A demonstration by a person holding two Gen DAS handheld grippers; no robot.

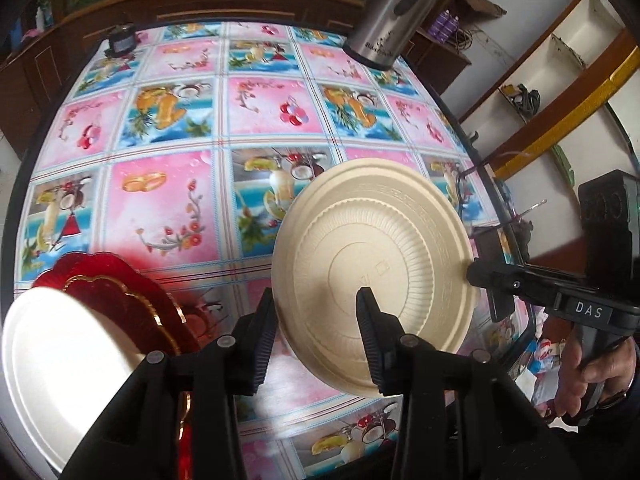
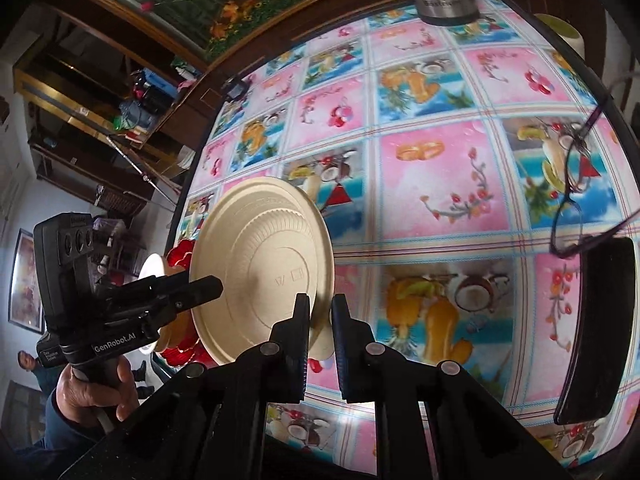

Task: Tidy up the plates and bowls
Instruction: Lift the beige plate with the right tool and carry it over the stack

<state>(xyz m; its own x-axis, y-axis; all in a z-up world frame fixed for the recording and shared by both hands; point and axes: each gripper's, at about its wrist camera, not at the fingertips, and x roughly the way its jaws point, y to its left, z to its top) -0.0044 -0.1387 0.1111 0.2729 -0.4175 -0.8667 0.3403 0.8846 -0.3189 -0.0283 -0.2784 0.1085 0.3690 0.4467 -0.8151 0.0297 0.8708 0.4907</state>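
Two grippers share one beige plate (image 1: 376,276), and I read this as the carry step, the plate lifted off the patterned tablecloth (image 1: 168,200) and headed for a stack.

Left wrist view: my left gripper (image 1: 316,320) straddles the plate's near rim, one finger under the edge, the other over the underside; the jaws stand partly apart, and I can't tell for certain that the pads bite. The right gripper (image 1: 476,274) pinches the far rim from the right. The plate is tilted up on edge, its ribbed underside facing this camera, its flat running roughly lower-left to upper-right. A white plate (image 1: 60,364) lies on a red scalloped plate (image 1: 120,296) at lower left, the likely destination.

Right wrist view: my right gripper (image 2: 320,320) is closed thin on the plate's (image 2: 260,268) lower rim. The left gripper (image 2: 200,290) reaches in from the left. Next I'd level the plate, then swing it over the white one before letting go. Glasses (image 2: 568,200) and a dark phone (image 2: 596,328) lie well clear.
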